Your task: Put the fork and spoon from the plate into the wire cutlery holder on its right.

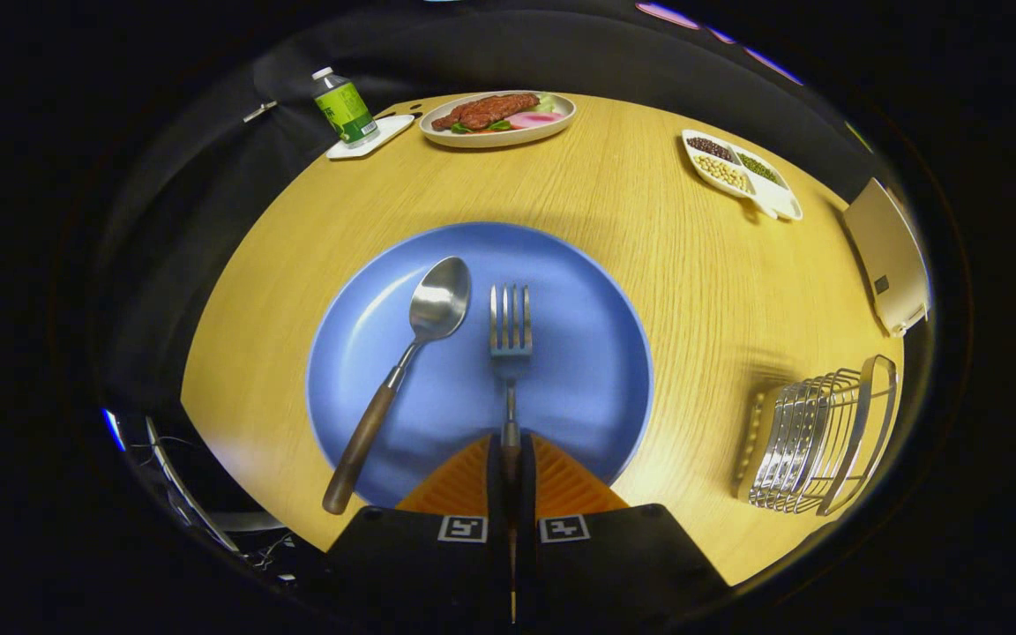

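A blue plate (596, 370) lies on the round wooden table just ahead of my fingers. On it rests a fork (510, 331), tines pointing away from me. Its handle runs back between my fingers, and my gripper (510, 451) is shut on that handle. To the left of the fork lies a spoon (402, 366) with a dark wooden handle that reaches over the plate's near rim. The wire cutlery holder (817, 441) stands on the table to the right of the plate.
At the far side of the table stand a green bottle (343, 108) on a white coaster, a plate of food (499, 117) and a white divided dish of beans (740, 172). A tan box (889, 256) sits at the right edge, beyond the holder.
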{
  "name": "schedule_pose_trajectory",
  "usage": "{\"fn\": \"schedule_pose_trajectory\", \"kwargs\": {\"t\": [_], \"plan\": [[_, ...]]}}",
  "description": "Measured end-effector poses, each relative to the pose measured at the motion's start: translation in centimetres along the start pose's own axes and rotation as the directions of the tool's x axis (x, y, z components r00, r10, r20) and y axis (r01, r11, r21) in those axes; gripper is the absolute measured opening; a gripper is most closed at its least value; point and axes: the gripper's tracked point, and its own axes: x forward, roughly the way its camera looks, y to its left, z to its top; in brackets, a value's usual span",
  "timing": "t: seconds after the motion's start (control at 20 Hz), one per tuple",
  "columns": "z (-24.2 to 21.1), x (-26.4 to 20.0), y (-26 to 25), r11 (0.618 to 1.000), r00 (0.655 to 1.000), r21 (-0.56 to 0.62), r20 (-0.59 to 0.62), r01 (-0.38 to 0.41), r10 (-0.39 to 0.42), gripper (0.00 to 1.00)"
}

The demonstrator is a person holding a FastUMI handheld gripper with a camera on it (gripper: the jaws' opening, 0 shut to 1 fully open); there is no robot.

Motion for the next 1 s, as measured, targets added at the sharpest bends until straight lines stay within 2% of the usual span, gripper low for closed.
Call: {"fn": "schedule_pose_trajectory", "kwargs": {"t": [0.25,0.45,0.7,1.0], "plan": [[1.2,-3.1,0.3,0.999,0.999,-0.035,0.038,-0.038,0.039,0.07],[1.5,-7.9,-1.1,0.996,0.997,-0.074,0.054,-0.047,0.052,0.07],[1.5,-13.6,-5.8,0.986,0.999,-0.164,0.031,-0.017,0.022,0.07],[1.4,-17.4,-12.6,0.959,0.997,-0.285,-0.069,0.011,-0.032,0.07]]}}
